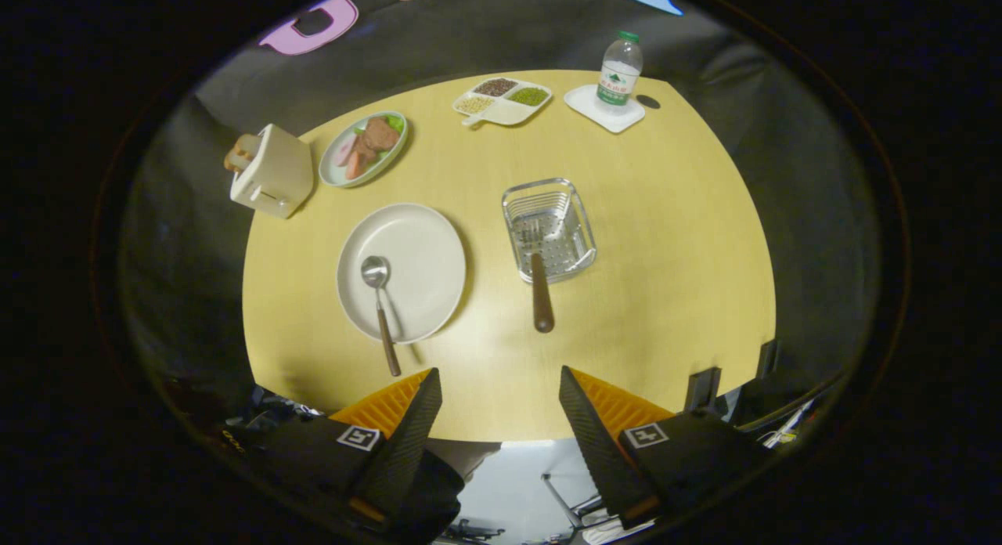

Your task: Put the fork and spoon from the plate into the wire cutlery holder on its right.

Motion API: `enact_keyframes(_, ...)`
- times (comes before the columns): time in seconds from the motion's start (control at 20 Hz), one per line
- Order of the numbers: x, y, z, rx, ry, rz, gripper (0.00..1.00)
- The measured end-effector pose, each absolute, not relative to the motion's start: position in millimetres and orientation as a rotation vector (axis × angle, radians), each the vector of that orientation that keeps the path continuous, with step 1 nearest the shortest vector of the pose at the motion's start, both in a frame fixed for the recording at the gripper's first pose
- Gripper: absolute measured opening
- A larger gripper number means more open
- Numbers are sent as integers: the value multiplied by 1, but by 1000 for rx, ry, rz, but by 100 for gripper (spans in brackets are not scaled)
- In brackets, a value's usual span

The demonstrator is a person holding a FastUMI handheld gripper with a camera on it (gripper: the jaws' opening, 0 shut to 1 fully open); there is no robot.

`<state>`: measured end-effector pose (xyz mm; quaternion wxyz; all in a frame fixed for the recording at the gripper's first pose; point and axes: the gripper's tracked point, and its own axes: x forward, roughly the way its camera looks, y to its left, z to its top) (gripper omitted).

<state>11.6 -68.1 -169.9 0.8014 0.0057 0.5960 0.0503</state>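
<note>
- Beyond our fingers (499, 396), spread wide and holding nothing, the wooden-handled steel spoon (381, 310) lies ahead-left on the round white plate (423, 247), handle toward us.
- We note the fork (538, 279) already in the wire cutlery holder (575, 216).

The gripper (498, 388) hangs with fingers spread wide over the near table (673, 279) edge, bare wood ahead. The spoon (380, 298) handle overhangs the plate (423, 247); the fork (538, 283) handle sticks out of the wire holder (548, 228). The gap between plate and holder looks passable.
</note>
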Motion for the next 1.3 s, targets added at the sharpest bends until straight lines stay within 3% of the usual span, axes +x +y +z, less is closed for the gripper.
enact_keyframes(0.4,-2,-7,-190,-12,1292,236,97)
enact_keyframes(1.3,-11,75,-314,-118,1482,379,96)
